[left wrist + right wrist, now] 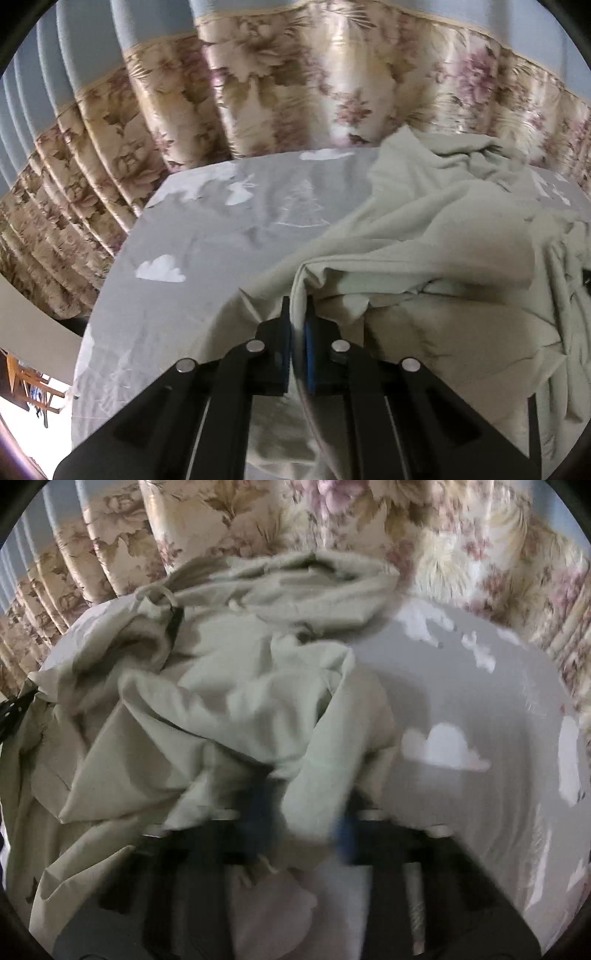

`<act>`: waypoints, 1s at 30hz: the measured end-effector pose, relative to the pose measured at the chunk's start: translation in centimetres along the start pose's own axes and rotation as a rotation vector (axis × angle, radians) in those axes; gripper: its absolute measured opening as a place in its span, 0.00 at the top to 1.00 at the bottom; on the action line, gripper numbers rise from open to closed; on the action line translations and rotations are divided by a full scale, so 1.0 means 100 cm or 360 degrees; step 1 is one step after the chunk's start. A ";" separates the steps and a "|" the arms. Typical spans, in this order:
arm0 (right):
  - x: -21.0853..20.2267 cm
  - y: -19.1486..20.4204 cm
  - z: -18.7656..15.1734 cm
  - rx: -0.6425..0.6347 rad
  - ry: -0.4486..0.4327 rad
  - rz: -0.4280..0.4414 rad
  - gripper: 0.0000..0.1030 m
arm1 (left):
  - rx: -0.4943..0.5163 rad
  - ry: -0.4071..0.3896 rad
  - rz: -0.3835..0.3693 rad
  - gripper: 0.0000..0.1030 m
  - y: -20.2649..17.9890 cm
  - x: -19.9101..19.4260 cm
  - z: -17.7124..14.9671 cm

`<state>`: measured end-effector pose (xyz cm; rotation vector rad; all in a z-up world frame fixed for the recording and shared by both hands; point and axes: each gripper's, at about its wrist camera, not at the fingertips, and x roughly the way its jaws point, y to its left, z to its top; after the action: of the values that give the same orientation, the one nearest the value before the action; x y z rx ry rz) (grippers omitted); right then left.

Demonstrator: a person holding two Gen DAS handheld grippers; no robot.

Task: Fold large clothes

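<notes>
A large pale green garment (436, 236) lies crumpled on a grey bed sheet (207, 236) printed with white clouds. My left gripper (298, 317) is shut on a fold of the garment's edge, the cloth pinched between its blue pads. In the right wrist view the same garment (229, 701) is bunched up, with a drawstring loop (159, 594) at its far left. My right gripper (304, 812) is blurred by motion; cloth runs between its blue pads, which stand somewhat apart.
Floral curtains (295, 81) hang right behind the bed and also fill the top of the right wrist view (443, 535). The bed's left edge (92, 314) drops to a floor with wooden furniture (26, 380). Bare sheet (480, 701) lies right of the garment.
</notes>
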<state>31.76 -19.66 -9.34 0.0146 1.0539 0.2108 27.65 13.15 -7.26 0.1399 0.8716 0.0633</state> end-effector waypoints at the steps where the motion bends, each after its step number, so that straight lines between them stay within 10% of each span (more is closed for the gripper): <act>1: -0.006 -0.004 0.002 -0.0003 -0.0031 -0.0027 0.91 | -0.0009 -0.0017 0.0016 0.94 0.003 -0.002 0.002; 13: -0.059 -0.168 0.028 0.0199 -0.0235 -0.0529 0.94 | -0.0218 -0.0050 0.0009 0.94 0.008 0.030 0.053; 17: -0.047 -0.202 0.012 0.0250 -0.0171 -0.0528 0.31 | -0.0187 0.0007 -0.0012 0.90 -0.009 0.052 0.060; 18: -0.056 -0.208 0.003 0.0268 -0.0179 -0.0509 0.28 | -0.0190 0.0049 -0.0051 0.89 -0.008 0.053 0.058; 20: -0.078 -0.215 -0.018 0.0329 -0.0200 -0.0415 0.23 | -0.0183 0.0059 -0.0085 0.70 -0.004 0.039 0.049; 22: -0.097 -0.213 -0.042 0.0353 -0.0192 -0.0286 0.20 | -0.0181 0.0023 -0.0117 0.25 0.002 0.013 0.035; 30: -0.161 -0.167 -0.192 0.0323 -0.0144 -0.0041 0.20 | -0.0150 -0.0081 -0.0276 0.20 0.010 -0.131 -0.105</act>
<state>10.30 -40.62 -6.87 0.1918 0.9811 0.0781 11.23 13.70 -3.82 -0.0224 0.8255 -0.0612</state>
